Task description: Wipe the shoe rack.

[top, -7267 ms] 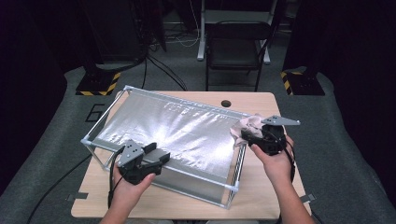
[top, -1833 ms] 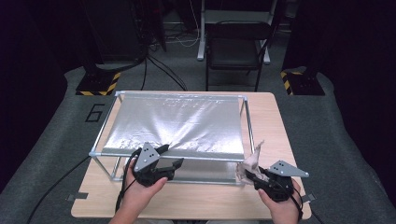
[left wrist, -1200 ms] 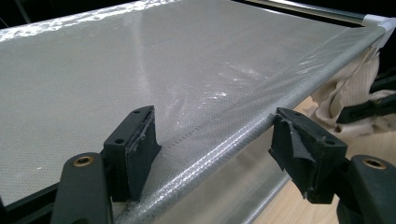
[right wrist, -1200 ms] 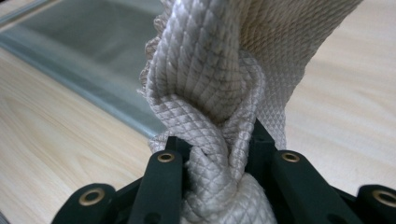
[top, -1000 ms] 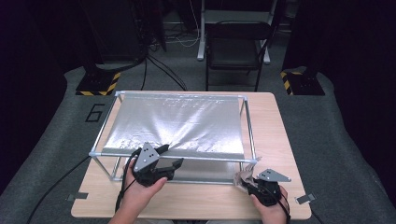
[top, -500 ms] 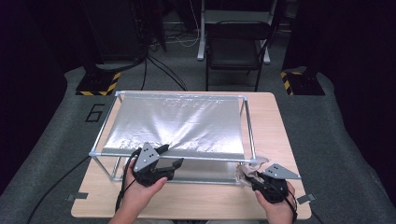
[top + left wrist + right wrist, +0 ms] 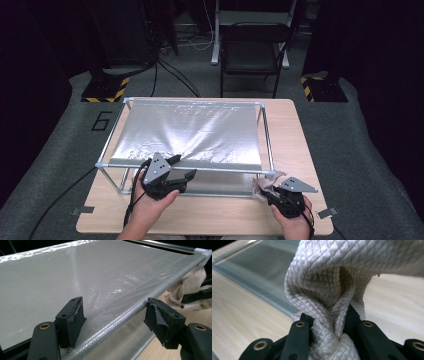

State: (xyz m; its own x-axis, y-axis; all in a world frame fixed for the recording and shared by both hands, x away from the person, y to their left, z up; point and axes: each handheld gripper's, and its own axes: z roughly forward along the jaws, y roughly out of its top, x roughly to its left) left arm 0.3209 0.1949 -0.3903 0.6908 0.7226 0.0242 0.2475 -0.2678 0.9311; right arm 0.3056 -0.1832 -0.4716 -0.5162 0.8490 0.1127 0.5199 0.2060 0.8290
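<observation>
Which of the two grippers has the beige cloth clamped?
The right gripper, at the near right corner of the metal frame, pinches the beige quilted cloth. The left gripper straddles the frame's front bar, jaws open.

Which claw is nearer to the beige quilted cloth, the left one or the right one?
Right. The right claw is shut on the beige quilted cloth at the metal frame's near right corner. The left claw stands open around the frame's near bar, apart from the cloth.

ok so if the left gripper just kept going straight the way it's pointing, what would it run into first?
Most likely the film-wrapped front rail of the frame. The left gripper has open jaws set either side of that rail, one over the silvery sheet. Depth is hard to judge, so it may already touch.
</observation>
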